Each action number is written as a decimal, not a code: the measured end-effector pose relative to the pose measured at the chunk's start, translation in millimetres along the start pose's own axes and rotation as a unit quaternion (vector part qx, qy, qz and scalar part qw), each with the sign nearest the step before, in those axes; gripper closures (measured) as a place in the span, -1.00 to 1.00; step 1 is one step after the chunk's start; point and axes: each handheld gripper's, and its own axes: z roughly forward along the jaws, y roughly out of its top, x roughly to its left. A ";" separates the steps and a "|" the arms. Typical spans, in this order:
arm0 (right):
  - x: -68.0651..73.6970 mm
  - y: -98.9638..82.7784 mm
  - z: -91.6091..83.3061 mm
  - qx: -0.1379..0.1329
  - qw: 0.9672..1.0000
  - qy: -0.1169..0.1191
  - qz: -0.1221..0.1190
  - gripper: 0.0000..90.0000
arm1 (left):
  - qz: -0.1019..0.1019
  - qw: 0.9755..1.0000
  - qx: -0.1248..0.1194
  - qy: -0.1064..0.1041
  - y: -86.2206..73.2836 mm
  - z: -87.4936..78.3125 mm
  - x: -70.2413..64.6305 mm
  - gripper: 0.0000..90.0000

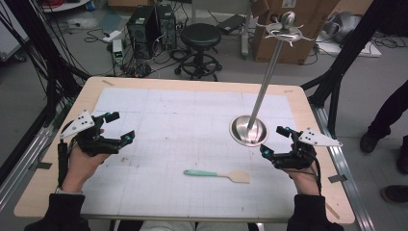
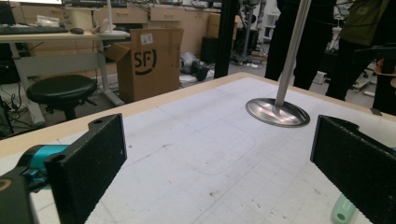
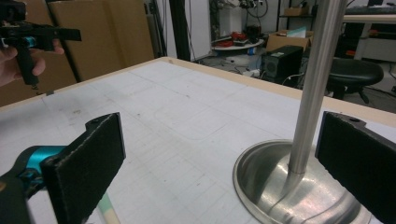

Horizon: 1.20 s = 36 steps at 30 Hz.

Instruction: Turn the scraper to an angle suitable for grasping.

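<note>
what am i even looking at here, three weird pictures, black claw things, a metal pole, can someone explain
No robot here: a person sits at a table holding a hand tool in each hand. Each tool is a gripper with two black jaws.

The high view looks down from above the person. It shows the left gripper and the right gripper, both with jaws apart and holding nothing.

The other two pictures come from small cameras riding on the grippers, looking out between their own jaws. That is why black pads rise from the bottom of each.

On the white gridded mat stands a shiny metal stand: a round base with a tall pole, topped by a ring of hooks. Near the person lies a spatula with a pale green handle and wooden blade. Neither gripper touches either thing.
</note>
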 end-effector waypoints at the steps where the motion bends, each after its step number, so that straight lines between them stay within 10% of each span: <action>1: 0.4 -0.1 0.5 0.001 1.000 0.002 0.000 -0.99 | 0.000 1.000 0.000 0.000 0.0 0.0 -0.1 -0.91; 8: 8.7 1.9 9.2 0.020 0.999 0.029 -0.006 -0.98 | 0.000 1.000 -0.002 -0.002 0.6 -0.8 -0.8 -0.91; 22: 41.6 -14.5 50.4 0.116 0.984 0.122 -0.058 0.98 | 0.000 1.000 -0.002 -0.001 0.6 -0.8 -1.1 -0.91; 32: 73.3 -34.7 94.6 0.201 0.956 0.190 -0.097 1.00 | 0.000 1.000 0.002 -0.001 -0.2 0.6 -1.7 -0.91; 36: 82.2 -43.2 107.5 0.222 0.950 0.194 -0.104 1.00 | 0.000 1.000 0.002 -0.001 -0.3 0.3 -1.5 -0.91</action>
